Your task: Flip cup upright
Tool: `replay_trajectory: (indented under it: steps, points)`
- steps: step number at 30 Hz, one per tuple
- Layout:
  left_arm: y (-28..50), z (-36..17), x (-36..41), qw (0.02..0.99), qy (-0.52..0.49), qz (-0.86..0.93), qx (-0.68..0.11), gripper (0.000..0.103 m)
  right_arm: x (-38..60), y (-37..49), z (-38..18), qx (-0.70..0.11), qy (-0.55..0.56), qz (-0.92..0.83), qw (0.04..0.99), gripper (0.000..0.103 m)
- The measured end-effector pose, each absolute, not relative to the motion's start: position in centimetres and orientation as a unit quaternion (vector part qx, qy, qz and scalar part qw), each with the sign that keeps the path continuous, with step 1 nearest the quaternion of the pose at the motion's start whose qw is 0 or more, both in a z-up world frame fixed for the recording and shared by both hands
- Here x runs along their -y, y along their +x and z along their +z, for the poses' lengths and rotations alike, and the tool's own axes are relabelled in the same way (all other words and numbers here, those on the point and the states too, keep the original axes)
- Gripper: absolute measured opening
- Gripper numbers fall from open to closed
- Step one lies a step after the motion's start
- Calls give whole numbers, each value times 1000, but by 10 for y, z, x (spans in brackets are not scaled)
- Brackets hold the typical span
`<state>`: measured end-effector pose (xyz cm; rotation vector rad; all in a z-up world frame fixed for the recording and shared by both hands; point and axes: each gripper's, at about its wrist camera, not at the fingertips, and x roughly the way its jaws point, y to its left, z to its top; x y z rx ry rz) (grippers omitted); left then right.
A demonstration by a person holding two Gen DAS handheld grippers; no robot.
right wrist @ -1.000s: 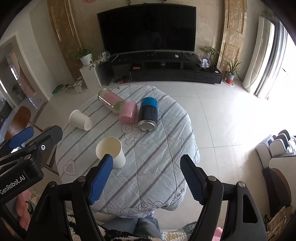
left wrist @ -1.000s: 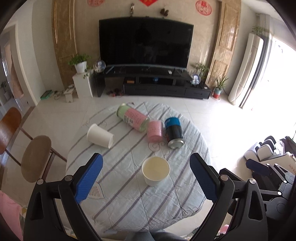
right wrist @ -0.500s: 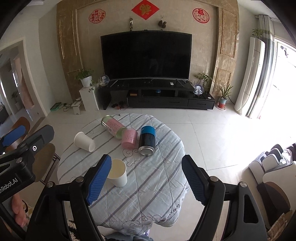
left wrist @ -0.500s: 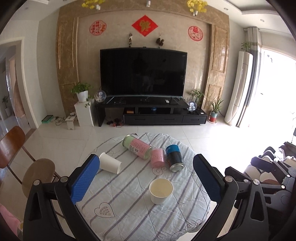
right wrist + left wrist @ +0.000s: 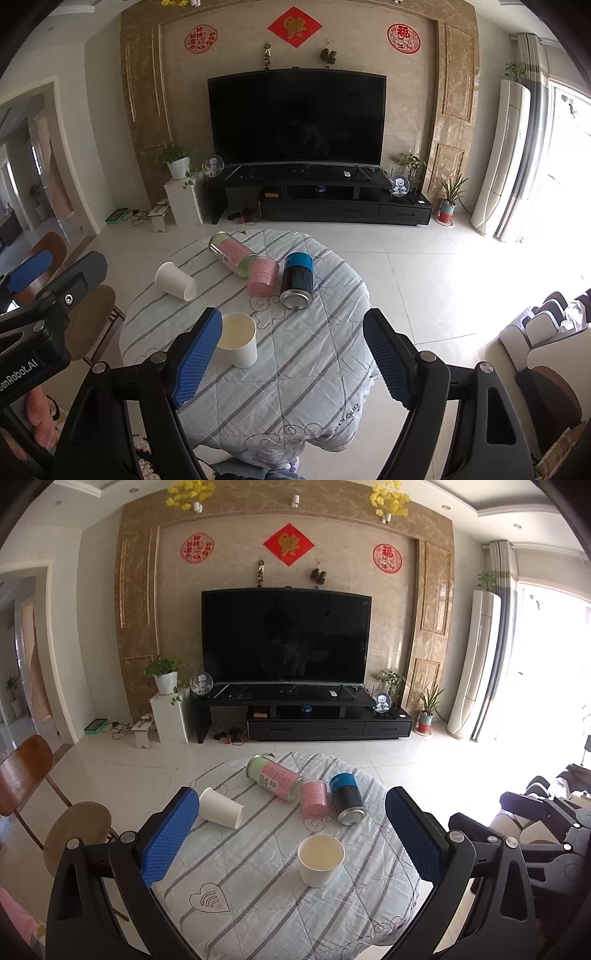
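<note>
Left hand-held gripper: black frame, two blue pads of dimpled rubber, spread wide and released, nothing between them, raised above the near edge of the worktop. Right hand-held gripper: same build, likewise spread and empty, its left pad overlapping the upright cup in view; contact not determinable.

Worktop: round, draped in a quilted pale cloth with grey diagonal stripes, a heart motif and scroll stitching.

Upright cup: white paper, tapered cylinder, mouth up, cream interior, standing nearest the hand-held grippers.

Tipped cup: white paper, tapered, lying on its side to the left of and beyond the upright cup, well apart from it. Long axis roughly level across the cloth, slanting slightly; open mouth toward the upright cup's side, closed base toward the worktop's left edge.

Beyond the upright cup, three cylinders on their sides in a touching row: green jar with pink label, pink cup, black can with blue band, metal end facing the hand-held grippers.

Past the worktop: glossy tiled floor, black television.
</note>
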<state>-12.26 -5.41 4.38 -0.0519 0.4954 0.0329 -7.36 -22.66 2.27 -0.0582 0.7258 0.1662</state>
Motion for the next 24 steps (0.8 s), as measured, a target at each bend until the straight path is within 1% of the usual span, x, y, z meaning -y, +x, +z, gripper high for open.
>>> replay_trajectory:
  steps: [24]
  points:
    - [-121,49,63,972,-9,24,-235,102,225,-72,26,-355,-38,86,930,80]
